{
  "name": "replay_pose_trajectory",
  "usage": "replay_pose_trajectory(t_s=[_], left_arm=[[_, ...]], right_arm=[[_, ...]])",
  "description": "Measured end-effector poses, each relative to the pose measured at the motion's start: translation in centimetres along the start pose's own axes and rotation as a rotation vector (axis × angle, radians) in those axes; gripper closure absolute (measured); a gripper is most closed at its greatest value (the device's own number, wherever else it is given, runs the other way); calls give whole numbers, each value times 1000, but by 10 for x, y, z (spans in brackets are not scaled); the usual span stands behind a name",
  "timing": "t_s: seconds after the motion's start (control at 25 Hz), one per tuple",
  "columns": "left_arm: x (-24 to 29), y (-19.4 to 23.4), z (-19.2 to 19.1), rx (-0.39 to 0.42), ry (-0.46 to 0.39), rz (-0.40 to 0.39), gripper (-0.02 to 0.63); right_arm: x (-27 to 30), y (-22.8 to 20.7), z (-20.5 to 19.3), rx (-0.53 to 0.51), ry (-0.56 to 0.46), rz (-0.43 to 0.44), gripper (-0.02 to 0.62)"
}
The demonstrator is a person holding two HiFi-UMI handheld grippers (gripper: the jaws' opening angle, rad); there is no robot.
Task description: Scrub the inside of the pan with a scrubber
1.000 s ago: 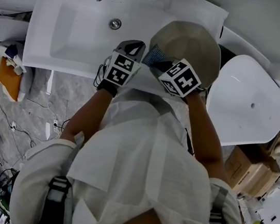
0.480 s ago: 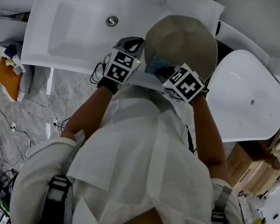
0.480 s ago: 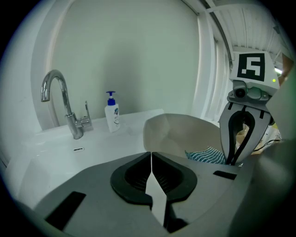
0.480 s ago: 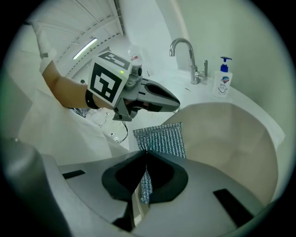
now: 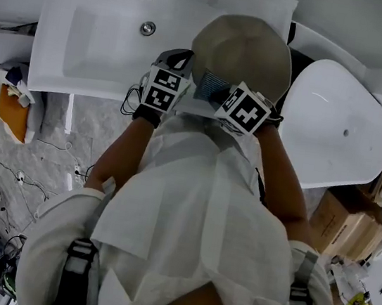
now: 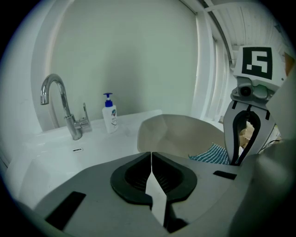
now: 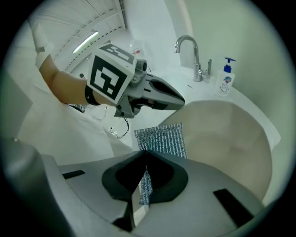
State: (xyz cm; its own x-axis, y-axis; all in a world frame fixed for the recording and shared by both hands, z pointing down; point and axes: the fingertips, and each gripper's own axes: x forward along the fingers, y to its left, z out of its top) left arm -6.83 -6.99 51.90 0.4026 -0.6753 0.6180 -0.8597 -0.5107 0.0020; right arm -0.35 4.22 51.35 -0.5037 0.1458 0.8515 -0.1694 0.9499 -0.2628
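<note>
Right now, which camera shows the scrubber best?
The right gripper view: the striped scrubber sits centred and close, pinched in the right claw over the pan. The left gripper view catches only a corner; the head view shows a small patch.

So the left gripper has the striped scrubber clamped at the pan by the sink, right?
No: it's the right gripper that has the striped scrubber clamped at the pan by the sink, as the right gripper view shows.

Dim, lit by a ceiling strip light (image 7: 88,40); gripper views warp and darken at edges.
</note>
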Motion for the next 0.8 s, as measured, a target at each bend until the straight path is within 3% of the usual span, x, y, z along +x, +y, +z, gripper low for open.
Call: replay_pose_trajectory(t_s=[0.2, 0.44, 0.6, 0.8], left_arm=[[6, -8, 5, 21, -10, -7, 584], [15, -31, 25, 73, -30, -52, 584], [22, -42, 23, 88, -11, -78, 584], [29, -45, 12, 98, 17, -88, 584]], right_arm=[[-13, 5, -32, 69, 6, -36, 581], [-22, 3, -43, 98, -13, -126, 580], [-33, -8, -62, 112, -14, -211, 581], [-56, -34, -96, 215, -27, -330, 581]])
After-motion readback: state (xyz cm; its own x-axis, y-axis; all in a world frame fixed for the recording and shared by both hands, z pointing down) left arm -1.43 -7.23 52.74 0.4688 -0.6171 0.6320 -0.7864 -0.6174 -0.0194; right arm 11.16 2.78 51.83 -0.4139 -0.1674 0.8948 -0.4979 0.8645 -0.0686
